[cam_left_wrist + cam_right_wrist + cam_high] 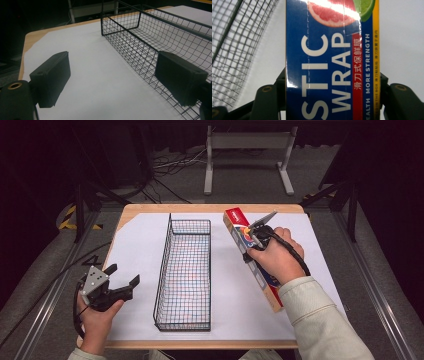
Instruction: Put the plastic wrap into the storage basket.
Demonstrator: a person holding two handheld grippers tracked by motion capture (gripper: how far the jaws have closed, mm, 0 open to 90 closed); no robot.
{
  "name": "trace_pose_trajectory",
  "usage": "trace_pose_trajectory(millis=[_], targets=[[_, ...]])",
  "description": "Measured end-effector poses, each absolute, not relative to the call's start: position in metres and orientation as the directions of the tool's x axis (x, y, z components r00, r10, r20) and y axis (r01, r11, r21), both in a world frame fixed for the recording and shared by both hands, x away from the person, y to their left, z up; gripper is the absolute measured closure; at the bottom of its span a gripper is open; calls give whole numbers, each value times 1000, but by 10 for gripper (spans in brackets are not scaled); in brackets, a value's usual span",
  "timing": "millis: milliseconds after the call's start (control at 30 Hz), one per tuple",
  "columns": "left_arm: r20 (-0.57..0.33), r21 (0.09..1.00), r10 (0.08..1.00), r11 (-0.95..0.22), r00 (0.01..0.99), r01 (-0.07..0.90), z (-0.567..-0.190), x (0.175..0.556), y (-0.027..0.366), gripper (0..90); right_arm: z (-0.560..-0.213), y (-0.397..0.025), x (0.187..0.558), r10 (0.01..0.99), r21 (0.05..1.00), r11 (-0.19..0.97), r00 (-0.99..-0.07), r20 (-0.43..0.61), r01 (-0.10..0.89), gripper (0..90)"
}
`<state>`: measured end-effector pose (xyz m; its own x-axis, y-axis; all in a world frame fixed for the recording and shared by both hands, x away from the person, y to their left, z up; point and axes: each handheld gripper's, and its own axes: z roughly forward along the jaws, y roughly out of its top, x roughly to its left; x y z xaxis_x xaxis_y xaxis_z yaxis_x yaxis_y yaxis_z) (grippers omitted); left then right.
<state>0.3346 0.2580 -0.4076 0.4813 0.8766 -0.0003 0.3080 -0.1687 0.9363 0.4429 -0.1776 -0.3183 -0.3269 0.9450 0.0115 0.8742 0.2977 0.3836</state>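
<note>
High view: wire basket (pixel 184 275) stands empty mid-table. Right gripper (pixel 252 239) clamps the plastic wrap box (pixel 252 262) lying right of the basket.

Left gripper view: left gripper (pixel 112 77) jaws wide apart, holding nothing.

Right gripper view: jaws closed on both box sides.

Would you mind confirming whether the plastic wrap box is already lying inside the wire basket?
No, the plastic wrap box lies on the white sheet to the right of the wire basket, with the right claw closed around it.

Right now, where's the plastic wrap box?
In the high view, the plastic wrap box lies on the table's right side, right of the wire basket, between the right gripper's jaws.
</note>
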Motion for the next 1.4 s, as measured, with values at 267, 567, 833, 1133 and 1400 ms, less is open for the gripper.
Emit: trace_pose_trajectory(millis=[267, 567, 833, 1133, 1400], targets=[[-12, 941, 876, -154, 483, 302, -412, 342, 260, 134, -308, -163, 444, 977, 393, 178, -210, 40, 902, 400], [6, 946, 867, -167, 498, 279, -421, 348, 267, 133, -295, -142, 442, 989, 405, 83, -126, 81, 911, 400], [17, 941, 876, -176, 481, 287, -430, 350, 273, 133, -294, -124, 446, 991, 392, 32, -81, 109, 919, 400], [42, 943, 862, -202, 504, 266, -435, 350, 268, 132, -292, -104, 446, 989, 397, -18, -42, 143, 918, 401], [64, 944, 849, -222, 524, 244, -435, 347, 265, 129, -296, -82, 447, 989, 397, -26, -34, 144, 917, 401]])
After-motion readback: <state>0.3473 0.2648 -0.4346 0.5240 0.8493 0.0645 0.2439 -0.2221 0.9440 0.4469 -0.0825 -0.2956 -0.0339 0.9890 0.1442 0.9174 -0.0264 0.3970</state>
